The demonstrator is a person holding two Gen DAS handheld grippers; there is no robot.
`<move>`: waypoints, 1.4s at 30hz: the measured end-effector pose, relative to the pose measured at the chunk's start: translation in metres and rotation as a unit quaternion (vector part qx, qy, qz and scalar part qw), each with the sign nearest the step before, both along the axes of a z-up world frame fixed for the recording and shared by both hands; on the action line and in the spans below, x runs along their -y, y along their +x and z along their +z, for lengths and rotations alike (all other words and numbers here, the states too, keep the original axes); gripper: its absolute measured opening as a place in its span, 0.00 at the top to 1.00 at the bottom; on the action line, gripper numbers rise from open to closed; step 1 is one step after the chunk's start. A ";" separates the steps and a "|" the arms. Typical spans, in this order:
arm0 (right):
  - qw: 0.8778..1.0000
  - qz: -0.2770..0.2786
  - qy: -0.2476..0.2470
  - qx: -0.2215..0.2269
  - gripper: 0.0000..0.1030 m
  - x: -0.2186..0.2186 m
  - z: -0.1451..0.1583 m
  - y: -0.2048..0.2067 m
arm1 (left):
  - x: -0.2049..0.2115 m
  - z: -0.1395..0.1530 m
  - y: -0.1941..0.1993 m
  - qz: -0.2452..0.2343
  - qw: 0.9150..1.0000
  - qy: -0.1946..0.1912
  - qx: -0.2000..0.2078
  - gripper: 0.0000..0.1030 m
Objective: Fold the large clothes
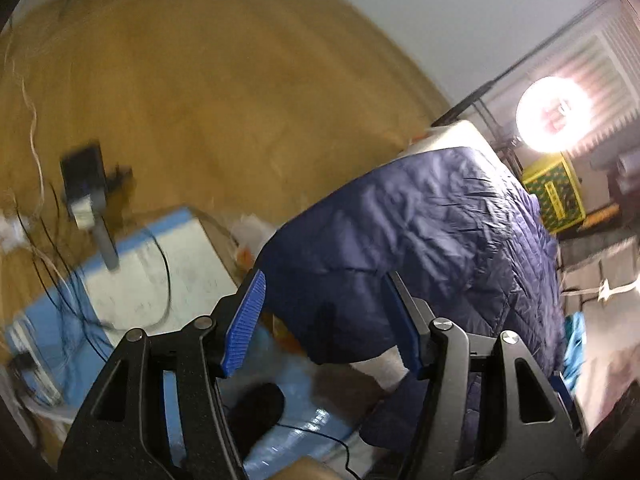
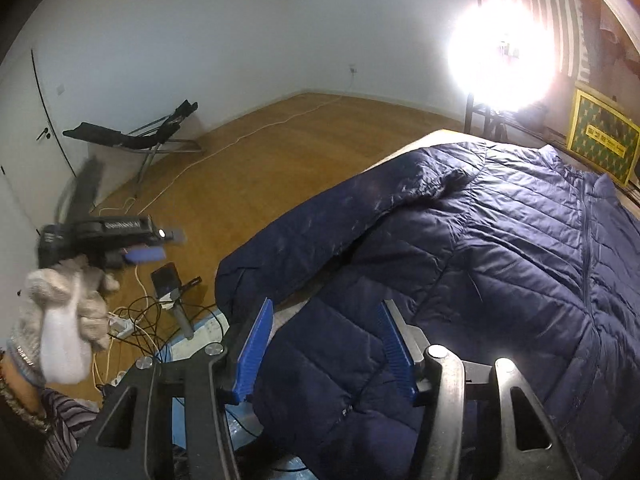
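Across the pale table (image 2: 436,134) the navy quilted jacket (image 2: 500,248) lay spread, its hem overhanging; both the left gripper (image 1: 324,320) and right gripper (image 2: 326,340) stood part-open around fabric, unclamped, so slippery padding could probably slide free

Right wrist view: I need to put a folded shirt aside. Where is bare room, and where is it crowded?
Free: the wooden floor between the folding chair and the navy jacket; only a white cable crosses it. Crowded: the table is almost wholly under the jacket, and the floor near its corner is a tangle of cords.
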State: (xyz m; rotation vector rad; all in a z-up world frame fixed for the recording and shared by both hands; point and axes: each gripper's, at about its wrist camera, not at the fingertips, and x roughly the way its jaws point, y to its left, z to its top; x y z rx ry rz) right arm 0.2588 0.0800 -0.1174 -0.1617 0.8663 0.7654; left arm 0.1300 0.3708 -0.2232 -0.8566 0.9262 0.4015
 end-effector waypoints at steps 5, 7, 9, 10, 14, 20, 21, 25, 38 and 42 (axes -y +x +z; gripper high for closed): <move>1.000 -0.013 -0.001 0.008 0.45 0.025 0.013 -0.014 | -0.005 -0.056 0.001 0.027 0.997 -0.072 0.002 0.22; 1.000 -0.020 -0.004 0.015 0.45 0.039 0.018 -0.020 | -0.008 -0.084 0.001 0.048 0.992 -0.118 0.000 0.20; 0.999 -0.027 -0.011 0.022 0.45 0.053 0.021 -0.025 | -0.013 -0.111 0.000 0.080 0.984 -0.162 -0.008 0.20; 0.999 -0.032 -0.015 0.025 0.45 0.063 0.024 -0.029 | -0.016 -0.124 -0.001 0.099 0.977 -0.188 0.001 0.20; 0.998 -0.044 -0.033 0.037 0.43 0.095 0.028 -0.040 | -0.029 -0.148 -0.007 0.137 0.958 -0.244 0.056 0.17; 0.994 -0.061 -0.071 0.059 0.43 0.127 0.031 -0.054 | -0.028 -0.174 -0.020 0.174 0.929 -0.307 0.116 0.12; 0.994 -0.062 -0.073 0.060 0.42 0.129 0.032 -0.054 | -0.027 -0.177 -0.022 0.176 0.925 -0.312 0.122 0.10; 0.994 -0.063 -0.063 0.059 0.42 0.126 0.037 -0.053 | -0.023 -0.182 -0.023 0.191 0.913 -0.333 0.137 0.09; 0.994 -0.032 -0.049 0.094 0.42 0.101 0.049 -0.071 | -0.014 -0.073 -0.003 0.134 0.967 -0.167 0.137 0.93; 0.994 -0.045 -0.044 0.092 0.42 0.111 0.049 -0.065 | 0.005 -0.025 0.008 0.090 0.981 -0.103 0.138 0.93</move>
